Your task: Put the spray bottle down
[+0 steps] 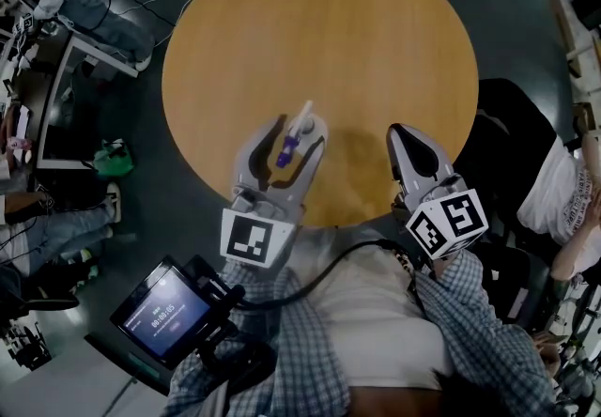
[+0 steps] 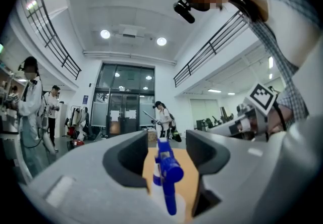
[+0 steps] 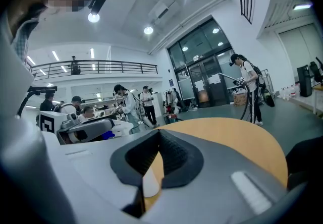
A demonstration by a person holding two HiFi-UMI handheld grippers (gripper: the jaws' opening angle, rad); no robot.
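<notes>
The round wooden counter [image 1: 329,30] holds the spray bottle [image 1: 286,150] on the side close to the person. The bottle is between the jaws of the left gripper [image 1: 293,135], which are wide apart and do not squeeze it. It could tip over or roll if a jaw bumps it when that gripper backs away. I cannot tell if the bottle stands flat or leans, because its bottom is hidden; the right gripper [image 1: 402,138], jaws together and empty, hangs beside it.
</notes>
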